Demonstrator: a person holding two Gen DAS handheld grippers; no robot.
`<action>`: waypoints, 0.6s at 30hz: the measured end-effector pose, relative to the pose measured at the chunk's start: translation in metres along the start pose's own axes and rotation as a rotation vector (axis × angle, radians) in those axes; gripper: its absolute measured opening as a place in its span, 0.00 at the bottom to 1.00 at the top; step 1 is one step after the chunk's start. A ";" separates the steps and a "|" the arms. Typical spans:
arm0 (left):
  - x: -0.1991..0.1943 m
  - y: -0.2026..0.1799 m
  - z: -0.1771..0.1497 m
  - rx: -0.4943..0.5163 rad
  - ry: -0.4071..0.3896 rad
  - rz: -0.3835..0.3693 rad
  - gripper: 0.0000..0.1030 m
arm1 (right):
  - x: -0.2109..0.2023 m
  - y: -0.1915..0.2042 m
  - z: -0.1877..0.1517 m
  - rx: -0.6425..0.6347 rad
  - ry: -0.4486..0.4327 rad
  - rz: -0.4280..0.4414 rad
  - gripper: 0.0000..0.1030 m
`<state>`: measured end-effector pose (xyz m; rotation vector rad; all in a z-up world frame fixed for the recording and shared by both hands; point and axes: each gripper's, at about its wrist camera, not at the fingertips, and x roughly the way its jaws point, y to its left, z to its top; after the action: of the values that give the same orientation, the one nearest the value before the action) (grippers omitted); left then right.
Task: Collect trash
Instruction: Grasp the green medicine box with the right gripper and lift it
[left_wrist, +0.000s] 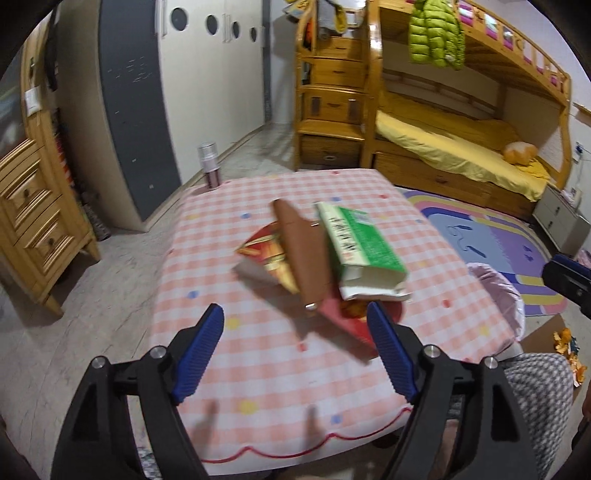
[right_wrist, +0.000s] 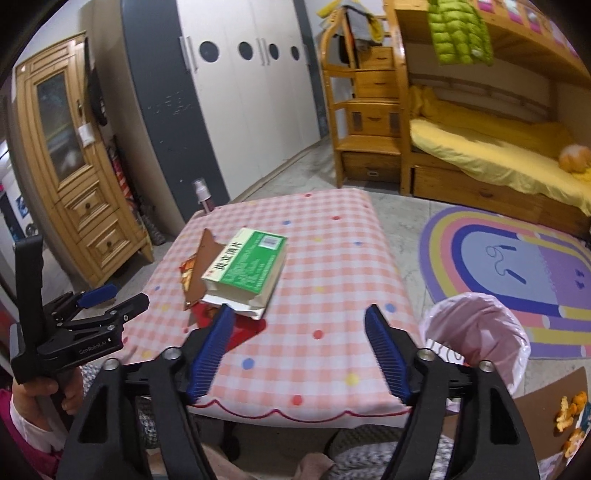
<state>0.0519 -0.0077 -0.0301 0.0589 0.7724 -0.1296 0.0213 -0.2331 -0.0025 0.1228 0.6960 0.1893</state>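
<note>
Both tongs stood wide open with nothing between their blue pads. The left tongs (left_wrist: 295, 345) hovered low over the near part of a small table covered in a pink checked cloth (left_wrist: 258, 369), and the right tongs (right_wrist: 299, 350) hung alongside, over the near edge of the same table. The trash lay in a loose pile just ahead of both: a green and white box (right_wrist: 245, 269) resting partly on a brown cardboard strip (left_wrist: 301, 254), with red and yellow wrappers (left_wrist: 266, 258) beneath. A bin lined with a pink bag (right_wrist: 480, 332) stood on the floor just right of the right tongs. The sensible way in looked to be taking the top piece first, closing across the box's narrow sides so the wrappers underneath would not drag along, then carrying it right to the bin.
</note>
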 end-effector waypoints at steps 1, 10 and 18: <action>0.001 0.008 -0.002 -0.015 0.004 0.014 0.83 | 0.004 0.008 0.000 -0.011 -0.002 0.001 0.81; 0.005 0.046 -0.008 -0.082 0.003 0.100 0.93 | 0.046 0.046 0.005 -0.055 0.046 0.007 0.87; 0.021 0.066 -0.010 -0.115 0.030 0.119 0.93 | 0.103 0.070 0.016 -0.062 0.112 0.037 0.88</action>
<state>0.0691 0.0567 -0.0518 -0.0024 0.8034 0.0284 0.0997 -0.1437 -0.0428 0.0665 0.7994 0.2548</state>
